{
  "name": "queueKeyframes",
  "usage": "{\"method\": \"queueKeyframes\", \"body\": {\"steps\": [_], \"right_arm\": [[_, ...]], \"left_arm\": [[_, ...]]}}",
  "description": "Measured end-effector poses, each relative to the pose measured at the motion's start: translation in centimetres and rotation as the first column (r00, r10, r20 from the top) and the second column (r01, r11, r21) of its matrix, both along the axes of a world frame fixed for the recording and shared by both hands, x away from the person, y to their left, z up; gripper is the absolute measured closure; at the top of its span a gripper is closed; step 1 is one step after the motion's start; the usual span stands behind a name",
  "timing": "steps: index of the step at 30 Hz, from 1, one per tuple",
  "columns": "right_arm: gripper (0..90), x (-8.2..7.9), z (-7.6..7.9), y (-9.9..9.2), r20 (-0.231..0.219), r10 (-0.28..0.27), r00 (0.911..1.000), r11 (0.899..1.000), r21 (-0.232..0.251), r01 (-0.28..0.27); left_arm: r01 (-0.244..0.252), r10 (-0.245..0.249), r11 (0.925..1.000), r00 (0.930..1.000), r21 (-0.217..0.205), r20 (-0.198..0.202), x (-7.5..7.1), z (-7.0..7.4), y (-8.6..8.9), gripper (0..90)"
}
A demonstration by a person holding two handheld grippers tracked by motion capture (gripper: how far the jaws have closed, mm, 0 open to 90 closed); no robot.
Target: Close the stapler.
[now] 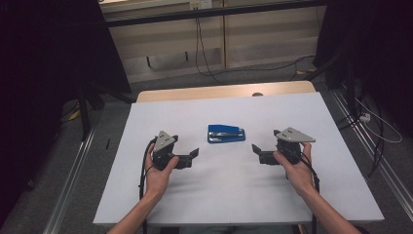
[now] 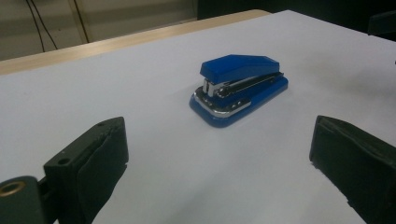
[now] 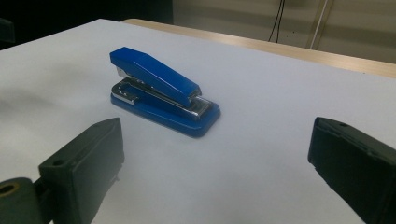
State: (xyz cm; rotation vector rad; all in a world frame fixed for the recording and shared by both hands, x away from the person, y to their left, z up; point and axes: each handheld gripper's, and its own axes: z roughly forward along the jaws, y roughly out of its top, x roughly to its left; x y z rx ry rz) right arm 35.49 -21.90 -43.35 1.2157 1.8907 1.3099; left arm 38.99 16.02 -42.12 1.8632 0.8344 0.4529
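The blue stapler (image 1: pixel 226 133) lies flat on the white table (image 1: pixel 234 195) midway between the left gripper (image 1: pixel 194 155) and the right gripper (image 1: pixel 256 149), long axis running side to side, both sets of jaws spread wide and empty, neither clearly nearer.

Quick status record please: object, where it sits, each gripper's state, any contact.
object: blue stapler, lying flat, closed
surface: white table
position: mid-table, between the two grippers
left gripper: jaws open, pointing toward the stapler, apart from it
right gripper: jaws open, pointing toward the stapler, apart from it
contact: none
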Motion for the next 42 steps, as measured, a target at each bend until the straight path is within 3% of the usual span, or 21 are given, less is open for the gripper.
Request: {"method": "queueKeyframes", "body": {"steps": [7,11,17,24,28,35,40,42], "right_arm": [[3.4,-0.8,0.1,-0.5,0.018,-0.027,0.9995,1.000,-0.005,0.028],[3.4,-1.7,0.2,-1.3,0.024,-0.043,0.9988,0.999,0.000,0.043],[3.4,-2.8,0.4,-2.2,0.022,-0.066,0.9976,0.998,0.008,0.066],[3.4,-4.2,0.7,-3.0,0.042,-0.099,0.9942,0.995,0.016,0.098],[3.1,-4.9,0.8,-3.6,0.048,-0.117,0.9920,0.993,0.015,0.117],[2.1,-6.1,0.9,-4.6,0.053,-0.153,0.9869,0.988,0.018,0.152],[2.1,-6.8,0.6,-5.4,0.047,-0.178,0.9830,0.984,0.015,0.177],[2.1,-6.9,0.5,-5.6,0.050,-0.187,0.9811,0.982,0.007,0.187]], "left_arm": [[-0.072,0.072,0.9974,0.9971,-0.008,0.024,-1.6,0.3,1.9,4.6],[-0.075,0.075,0.9972,0.9965,-0.006,0.038,-2.3,0.5,2.5,4.4],[-0.063,0.063,0.9979,0.9978,-0.016,0.022,-3.2,0.5,3.3,4.7],[-0.099,0.100,0.9946,0.9946,-0.029,0.026,-4.2,0.6,5.0,4.7],[-0.116,0.116,0.9932,0.9918,-0.007,0.053,-5.0,0.7,5.8,4.8],[-0.138,0.138,0.9904,0.9897,-0.011,0.037,-6.2,0.7,6.9,4.6],[-0.141,0.140,0.9899,0.9898,0.020,0.028,-6.6,0.4,7.7,4.6],[-0.168,0.168,0.9855,0.9855,0.024,0.026,-6.6,0.3,8.2,4.6]]}}
